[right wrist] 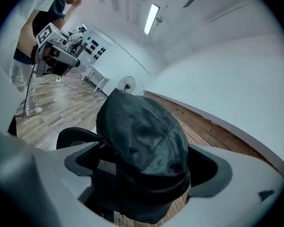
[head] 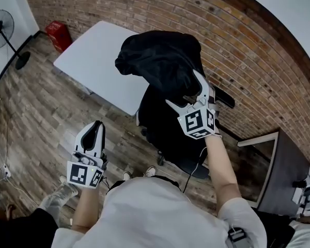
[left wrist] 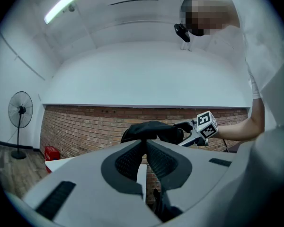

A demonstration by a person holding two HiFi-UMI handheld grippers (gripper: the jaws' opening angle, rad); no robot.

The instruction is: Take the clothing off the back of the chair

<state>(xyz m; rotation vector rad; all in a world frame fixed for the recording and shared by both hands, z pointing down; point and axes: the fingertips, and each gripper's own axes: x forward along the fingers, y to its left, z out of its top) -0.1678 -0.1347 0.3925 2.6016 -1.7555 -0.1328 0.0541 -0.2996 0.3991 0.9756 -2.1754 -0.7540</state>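
Note:
A black piece of clothing (head: 160, 58) lies bunched on top of the back of a black office chair (head: 163, 130). My right gripper (head: 182, 88) reaches over it from the near side. Its jaws stand wide apart, and the dark cloth (right wrist: 142, 136) fills the gap between them. I see no pad pressing on it. Low at the left, my left gripper (head: 95, 127) hangs over the wooden floor, away from the chair, with its fingers together and nothing in them. The left gripper view looks level at the clothing (left wrist: 151, 130) and the right gripper (left wrist: 199, 129).
A white table (head: 101, 66) stands just left of the chair, near a brick wall (head: 237, 50). A red box (head: 59, 35) and a standing fan (head: 0, 27) are at the far left. A dark cabinet (head: 284, 174) stands at the right. The person's shoes (head: 62, 192) are below.

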